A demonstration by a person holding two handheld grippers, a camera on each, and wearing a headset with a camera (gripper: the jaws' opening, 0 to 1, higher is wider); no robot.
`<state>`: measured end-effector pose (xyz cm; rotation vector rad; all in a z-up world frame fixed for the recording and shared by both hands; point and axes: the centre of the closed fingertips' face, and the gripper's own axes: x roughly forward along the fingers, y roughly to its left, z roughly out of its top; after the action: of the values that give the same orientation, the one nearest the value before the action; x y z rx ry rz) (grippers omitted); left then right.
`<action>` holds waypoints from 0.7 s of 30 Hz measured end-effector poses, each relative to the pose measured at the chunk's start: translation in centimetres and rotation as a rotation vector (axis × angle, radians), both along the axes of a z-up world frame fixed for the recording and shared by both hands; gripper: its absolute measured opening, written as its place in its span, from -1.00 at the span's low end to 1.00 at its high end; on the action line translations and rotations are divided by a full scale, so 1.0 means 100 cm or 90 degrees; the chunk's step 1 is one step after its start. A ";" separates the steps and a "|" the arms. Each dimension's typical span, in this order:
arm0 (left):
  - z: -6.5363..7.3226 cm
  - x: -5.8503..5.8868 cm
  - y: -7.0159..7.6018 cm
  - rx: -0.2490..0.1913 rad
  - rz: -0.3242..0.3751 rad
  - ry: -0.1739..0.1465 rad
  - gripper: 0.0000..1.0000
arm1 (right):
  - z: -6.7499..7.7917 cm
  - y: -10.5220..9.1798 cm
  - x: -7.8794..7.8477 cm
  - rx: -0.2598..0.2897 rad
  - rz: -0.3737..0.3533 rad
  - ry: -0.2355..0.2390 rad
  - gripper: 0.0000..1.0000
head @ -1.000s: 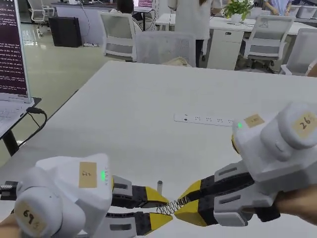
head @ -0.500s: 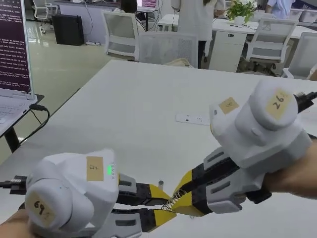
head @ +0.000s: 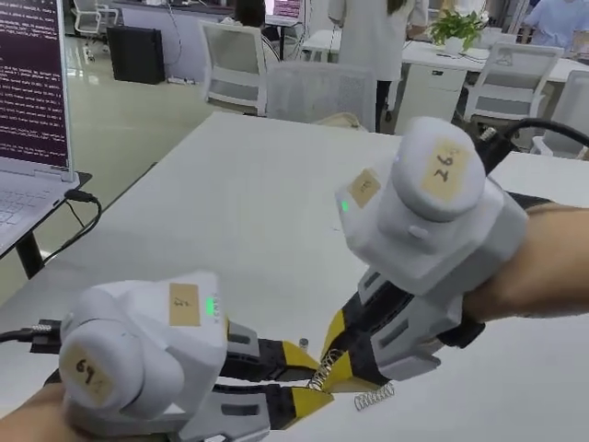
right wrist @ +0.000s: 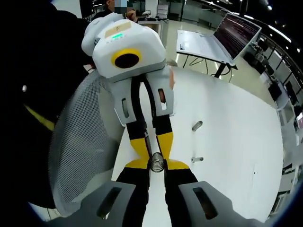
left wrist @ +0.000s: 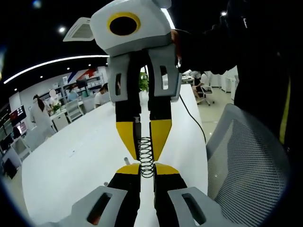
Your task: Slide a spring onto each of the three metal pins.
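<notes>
A small steel spring slants between my two grippers, low over the white table. My right gripper comes down from the upper right and is shut on the spring, seen end-on at its yellow tips. Facing it, my left gripper is shut on a thin metal pin that runs into the spring. A second spring lies loose on the table under the right gripper. Two more pins stand on the table nearby.
A laptop on a stand sits off the table's left edge, with a cable hanging from it. Mesh office chairs stand at the far end, with more desks and a person behind them. A mesh chair back is close behind the grippers.
The right gripper has swung up and leftward, now tilting steeply down onto the spring, which has gone from level to slanted. The left gripper has held its place.
</notes>
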<state>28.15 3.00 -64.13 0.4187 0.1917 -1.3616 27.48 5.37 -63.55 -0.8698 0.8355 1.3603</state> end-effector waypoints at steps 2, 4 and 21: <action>0.000 0.000 0.000 -0.002 0.004 0.011 -0.96 | -0.001 0.001 0.000 -0.011 0.011 -0.003 -0.83; -0.001 0.001 0.000 -0.004 0.007 0.018 -0.96 | -0.001 0.002 0.000 -0.015 0.016 -0.004 -0.83; -0.004 0.004 0.002 -0.011 0.022 0.038 -0.94 | -0.004 0.003 0.004 -0.038 0.020 0.005 -0.84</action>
<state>28.52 3.23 -64.56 0.3592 0.2353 -1.3412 27.85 5.66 -63.95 -0.9276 0.8746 1.3733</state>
